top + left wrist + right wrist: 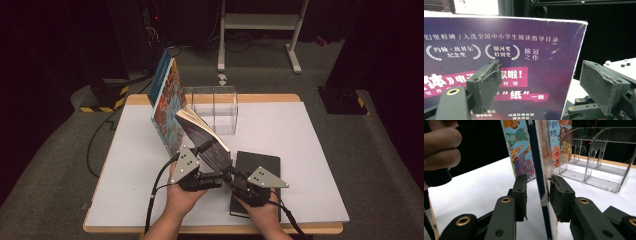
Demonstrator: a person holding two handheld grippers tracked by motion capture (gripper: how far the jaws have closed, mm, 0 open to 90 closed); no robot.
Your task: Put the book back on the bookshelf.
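Observation:
A book with a purple cover (202,135) stands tilted on its lower edge near the table's middle, and both grippers meet at its near bottom corner. My left gripper (220,176) is open. Its wide jaws face the purple cover (529,50), one pad in front of the cover and the other past its right edge. My right gripper (234,176) is open around the same book, which I see edge-on (540,157). The right pad (559,192) lies against the pages, and a gap separates the left pad (521,192) from the spine.
A colourful picture book (167,100) stands leaning by a clear acrylic organiser (215,107) at the back. A black notebook (257,172) lies flat under the right hand. A white sheet (310,150) covers the table, with free room on the right and on the left.

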